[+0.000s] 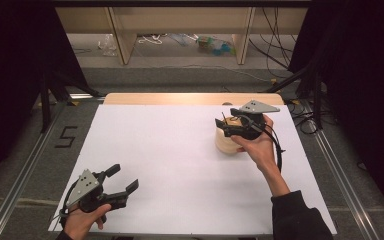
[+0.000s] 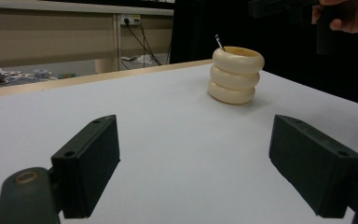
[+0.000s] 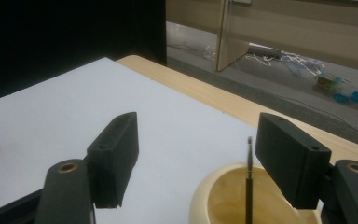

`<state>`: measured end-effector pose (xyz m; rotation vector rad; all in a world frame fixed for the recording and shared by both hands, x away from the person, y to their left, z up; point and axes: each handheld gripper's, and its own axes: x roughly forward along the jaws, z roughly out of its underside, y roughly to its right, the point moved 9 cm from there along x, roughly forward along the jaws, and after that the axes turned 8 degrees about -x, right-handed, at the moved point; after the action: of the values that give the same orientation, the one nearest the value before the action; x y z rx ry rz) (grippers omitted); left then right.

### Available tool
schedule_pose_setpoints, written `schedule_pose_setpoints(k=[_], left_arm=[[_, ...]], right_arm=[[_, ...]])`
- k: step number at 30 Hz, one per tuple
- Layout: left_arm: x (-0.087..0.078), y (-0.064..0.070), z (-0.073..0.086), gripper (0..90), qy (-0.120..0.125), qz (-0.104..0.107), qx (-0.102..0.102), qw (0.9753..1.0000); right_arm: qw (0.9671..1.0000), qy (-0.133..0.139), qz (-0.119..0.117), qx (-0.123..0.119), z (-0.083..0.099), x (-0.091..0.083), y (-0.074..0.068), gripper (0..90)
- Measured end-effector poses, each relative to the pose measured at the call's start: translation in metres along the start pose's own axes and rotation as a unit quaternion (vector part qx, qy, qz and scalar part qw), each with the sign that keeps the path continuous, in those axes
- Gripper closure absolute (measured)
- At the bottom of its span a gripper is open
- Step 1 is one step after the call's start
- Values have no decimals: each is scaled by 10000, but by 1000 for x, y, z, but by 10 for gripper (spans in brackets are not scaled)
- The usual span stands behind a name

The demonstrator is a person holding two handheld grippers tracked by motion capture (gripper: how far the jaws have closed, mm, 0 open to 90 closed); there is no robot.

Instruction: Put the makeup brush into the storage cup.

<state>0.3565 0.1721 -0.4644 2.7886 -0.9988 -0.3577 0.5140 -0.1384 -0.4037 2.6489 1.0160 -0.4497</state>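
Jaws: both grippers released | right gripper [image 1: 230, 125] over cream ringed wooden pot [image 1: 226, 143], upright thin dark pen [image 3: 249, 186] between jaws | left gripper [image 1: 122, 180] far off

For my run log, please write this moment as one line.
right claw: open, above cream ringed holder, thin dark stick between jaws, not gripped | left claw: open, idle near table edge | white table

"5" on the floor [image 1: 66, 136]

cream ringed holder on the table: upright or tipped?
Upright. The cream ringed holder sits flat on the white table, opening upward, with a thin dark rod standing inside.
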Motion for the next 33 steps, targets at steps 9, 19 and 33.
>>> schedule_pose_setpoints(k=[9, 19, 33], left_arm=[[0, 0, 0, 160, 6, 10, 17, 10000], [0, 0, 0, 160, 0, 1, 30, 10000], [0, 0, 0, 160, -3, 4, 22, 10000]], right_arm=[[10000, 51, -56, 28, 2, -2, -7, 281], [9999, 99, -106, 8, 1, -8, -16, 276], [9994, 218, -250, 72, 5, -15, -28, 229]])
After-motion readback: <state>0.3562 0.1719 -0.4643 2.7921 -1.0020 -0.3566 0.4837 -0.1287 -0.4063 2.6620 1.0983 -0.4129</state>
